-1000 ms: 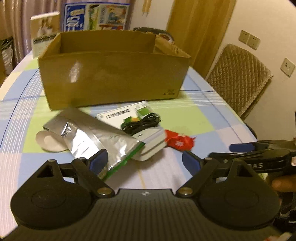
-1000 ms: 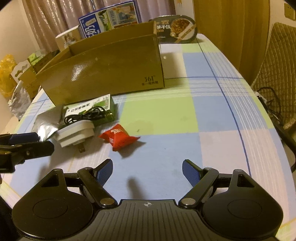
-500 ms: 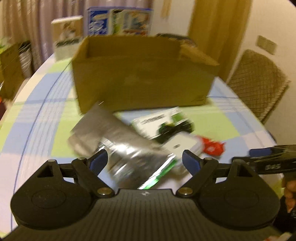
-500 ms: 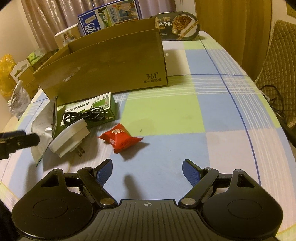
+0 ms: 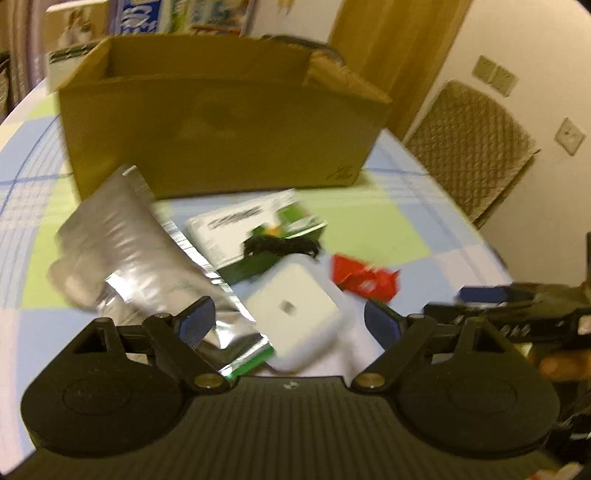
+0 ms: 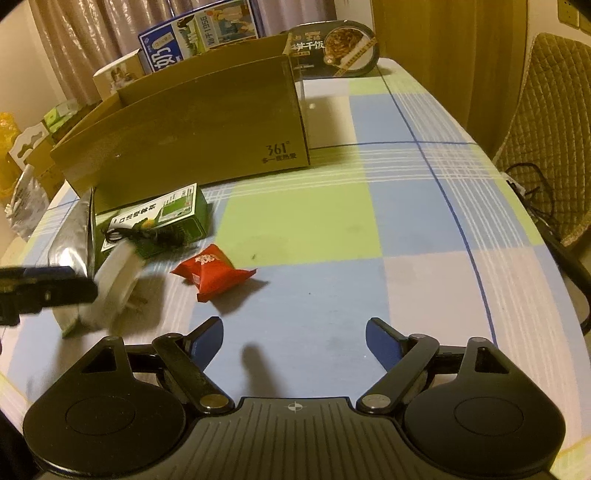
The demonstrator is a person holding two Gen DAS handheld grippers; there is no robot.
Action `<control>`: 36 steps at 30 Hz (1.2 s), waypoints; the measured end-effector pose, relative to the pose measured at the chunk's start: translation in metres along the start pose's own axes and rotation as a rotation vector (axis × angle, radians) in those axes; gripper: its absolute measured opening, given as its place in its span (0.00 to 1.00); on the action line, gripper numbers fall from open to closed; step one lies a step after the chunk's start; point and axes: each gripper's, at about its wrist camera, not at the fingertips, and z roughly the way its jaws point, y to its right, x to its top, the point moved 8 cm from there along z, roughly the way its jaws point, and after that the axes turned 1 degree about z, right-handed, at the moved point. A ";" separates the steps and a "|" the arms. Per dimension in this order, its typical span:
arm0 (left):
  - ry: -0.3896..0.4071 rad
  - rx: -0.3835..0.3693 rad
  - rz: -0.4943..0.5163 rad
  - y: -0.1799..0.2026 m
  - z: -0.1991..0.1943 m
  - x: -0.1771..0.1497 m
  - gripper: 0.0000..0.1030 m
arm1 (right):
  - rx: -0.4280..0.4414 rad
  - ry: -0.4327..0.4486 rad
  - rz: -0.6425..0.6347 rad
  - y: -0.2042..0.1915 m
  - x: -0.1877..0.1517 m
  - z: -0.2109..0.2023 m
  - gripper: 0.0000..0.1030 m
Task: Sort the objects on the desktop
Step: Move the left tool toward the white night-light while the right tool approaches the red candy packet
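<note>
Checked cloth in blue, green and white covers the table point(image 6: 369, 229) that we work at. We see a big brown cardboard box point(image 6: 199, 136) in the upper middle of both views, open at the top. Behind it, at the top of the right view, stand a blue milk carton point(image 6: 199, 33) and a dark food bowl point(image 6: 332, 50). A padded chair point(image 5: 469, 147) sits at the right of the left view.

In front of the box lie our things to sort. A shiny silver bag point(image 5: 136, 258) is at the left in the left view. Just beside it is a green and white box point(image 5: 255, 225) with a black cable point(image 5: 280, 245) lying on top. A white charger point(image 5: 299, 314) sits below that, in the low middle of the left view, touching the silver bag. A red snack packet point(image 6: 210, 273) lies a little to the right of the charger.

Our left gripper point(image 5: 288, 321) is wide open, with the charger and the bag's corner between its blue pads, but it is not squeezing them. Our right gripper point(image 6: 295, 339) is wide open too, over bare cloth, with nothing in it.
</note>
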 end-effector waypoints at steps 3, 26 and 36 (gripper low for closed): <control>0.011 0.020 -0.013 -0.005 -0.010 -0.004 0.83 | 0.006 0.007 -0.001 -0.003 0.002 0.001 0.80; -0.018 -0.044 -0.130 0.001 0.010 -0.020 0.87 | -0.007 0.005 -0.015 0.000 0.002 0.009 0.84; -0.052 0.013 -0.210 0.002 0.022 -0.019 0.60 | -0.013 0.008 -0.107 -0.007 0.005 0.013 0.84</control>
